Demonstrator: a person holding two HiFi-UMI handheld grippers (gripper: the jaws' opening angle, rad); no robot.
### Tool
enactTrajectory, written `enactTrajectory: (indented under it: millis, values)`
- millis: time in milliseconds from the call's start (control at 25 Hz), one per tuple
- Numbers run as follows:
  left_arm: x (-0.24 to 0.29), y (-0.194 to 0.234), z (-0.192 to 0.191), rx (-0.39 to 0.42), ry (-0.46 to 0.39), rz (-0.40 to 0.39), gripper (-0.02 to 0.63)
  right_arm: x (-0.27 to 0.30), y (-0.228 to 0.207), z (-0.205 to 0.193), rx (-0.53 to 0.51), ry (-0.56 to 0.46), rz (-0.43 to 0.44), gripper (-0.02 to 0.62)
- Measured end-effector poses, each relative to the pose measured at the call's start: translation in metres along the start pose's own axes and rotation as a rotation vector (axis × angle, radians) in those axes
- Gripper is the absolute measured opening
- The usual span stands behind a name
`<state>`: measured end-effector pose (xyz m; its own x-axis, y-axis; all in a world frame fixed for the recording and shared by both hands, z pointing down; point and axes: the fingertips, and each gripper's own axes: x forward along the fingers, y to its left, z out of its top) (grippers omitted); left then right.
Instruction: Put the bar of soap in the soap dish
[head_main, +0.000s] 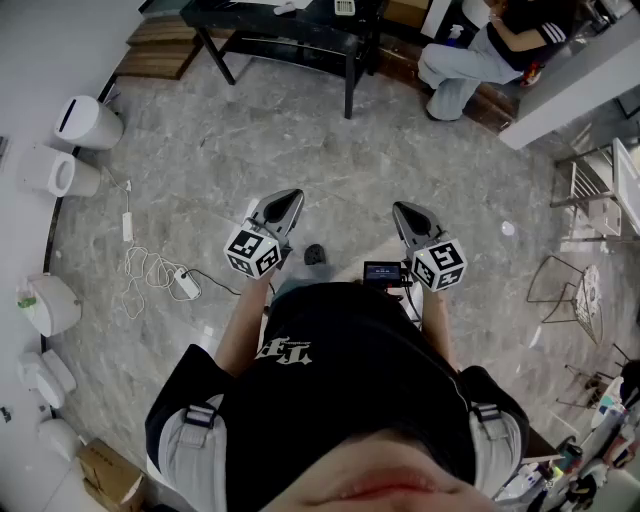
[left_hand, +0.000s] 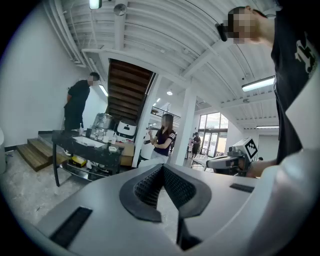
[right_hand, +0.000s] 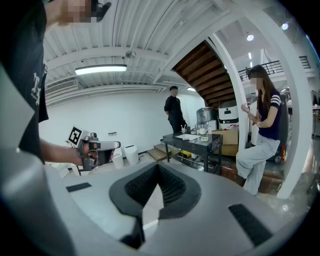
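Holding both tools level at waist height, you have the left gripper clenched: its ribbed black pads meet at the tips with nothing between them. The right gripper is closed the same way and is just as empty. The bar of soap and the soap dish appear in none of your three views.

Only the head view shows what lies below you: the grey marble floor, a white power strip with its cable looped near your left side, and white round bins along the wall. It also shows a small screen just beside your right hand.

The gripper views look outward instead. Each catches the other tool, and the marker cube shows a black-and-white square pattern but no words. They also show a wooden staircase, a black table crowded with small items, a person in black standing behind it, and a person with striped sleeves sitting to its right.

The white print on your black shirt is too warped to read.
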<state>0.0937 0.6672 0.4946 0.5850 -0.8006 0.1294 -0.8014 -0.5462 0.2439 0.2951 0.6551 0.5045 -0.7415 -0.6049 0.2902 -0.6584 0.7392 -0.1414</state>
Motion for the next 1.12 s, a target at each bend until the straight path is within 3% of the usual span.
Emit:
enactTrajectory:
  millis: [680,1120]
  values:
    - [-0.005,0.099,0.026,-0.010,-0.021,-0.025,0.008,0.088,0.006,0.031,0.012,0.002,-0.056,0.008]
    - [0.016,0.172,0.009,-0.064,0.000,0.018,0.008,0.151,-0.024,0.027,0.030,0.053,-0.066,0.008]
